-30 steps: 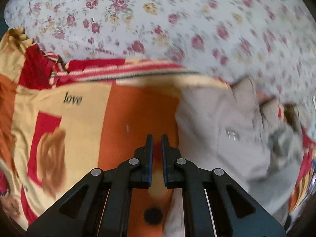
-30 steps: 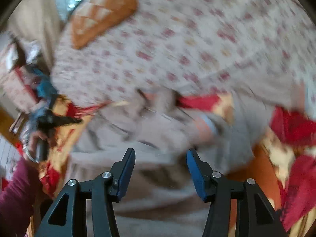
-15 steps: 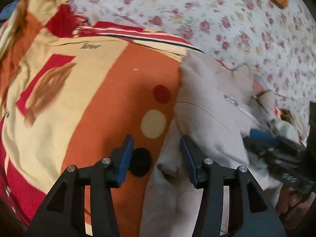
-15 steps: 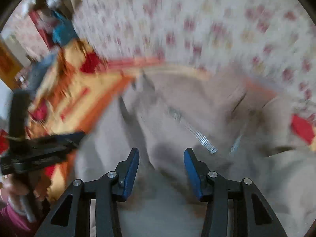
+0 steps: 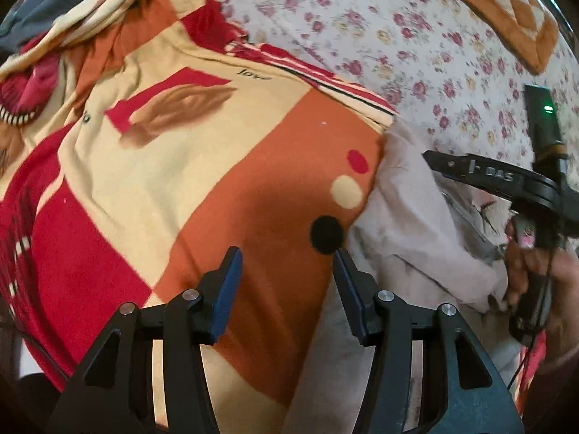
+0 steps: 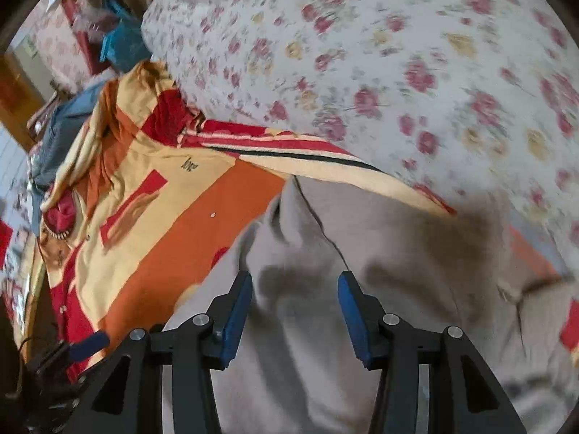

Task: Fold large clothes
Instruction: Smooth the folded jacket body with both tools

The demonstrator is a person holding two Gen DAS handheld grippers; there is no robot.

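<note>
Right wrist view: my right gripper hangs spread over the beige garment on the blanket; my left gripper, jaws just opened, empty, waits beside its edge.

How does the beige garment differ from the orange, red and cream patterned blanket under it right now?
The plain beige garment is one muted colour; the orange, red and cream patterned blanket carries bold blocks, dots and the word "love". The garment lies bunched and creased, while the blanket is spread mostly flat. The garment rests on top; the blanket lies beneath it. The right gripper hovers open over the garment, the left gripper open over the blanket. Both are soft fabric on the floral bedsheet.
</note>
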